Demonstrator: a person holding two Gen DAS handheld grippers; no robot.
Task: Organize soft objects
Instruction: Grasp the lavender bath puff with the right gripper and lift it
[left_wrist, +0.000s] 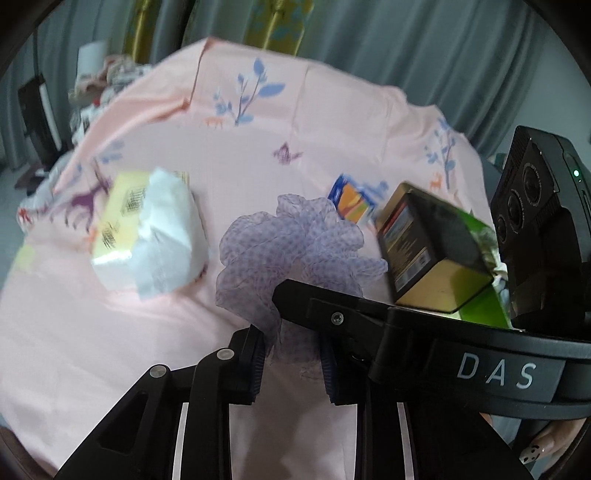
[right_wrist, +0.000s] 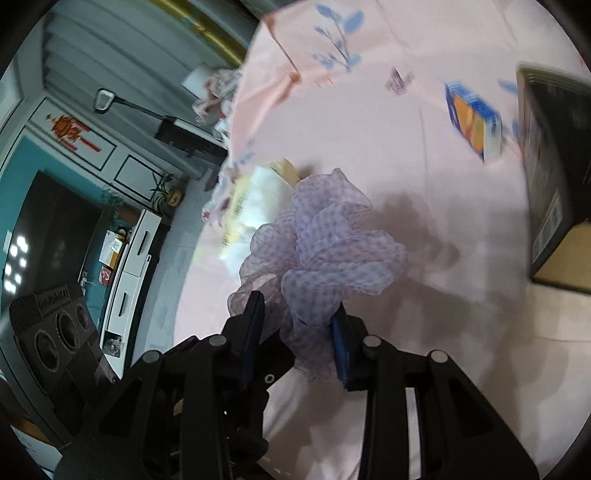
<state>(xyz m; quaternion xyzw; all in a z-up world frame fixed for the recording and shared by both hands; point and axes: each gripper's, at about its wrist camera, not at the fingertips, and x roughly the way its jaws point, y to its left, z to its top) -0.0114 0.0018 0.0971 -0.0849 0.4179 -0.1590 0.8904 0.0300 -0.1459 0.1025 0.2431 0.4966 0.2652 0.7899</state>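
While both grippers pinch it, a sheer lilac dotted scrunchie (left_wrist: 295, 240) puffs up in ruffles over the pink printed bedsheet (left_wrist: 258, 147). Leftmost lies a crinkled tissue pack (left_wrist: 147, 229), soft and boxy. The left gripper (left_wrist: 293, 363) has its fingers closed on the gauzy fabric, as does the right gripper (right_wrist: 295, 332). Farther right sit a small blue carton (left_wrist: 351, 203) and a rigid dark box (left_wrist: 428, 247).

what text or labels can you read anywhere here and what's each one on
"DAS": white letters on the black curved arm of the right tool, seen from the left wrist view.
Black print on the yellow and white soft tissue pack: too blurred to read.
Label on the side of the black and gold box: too small to read.
Blue and orange small box: blurred, nothing readable.
Red ornament on the wall cabinet: unreadable.
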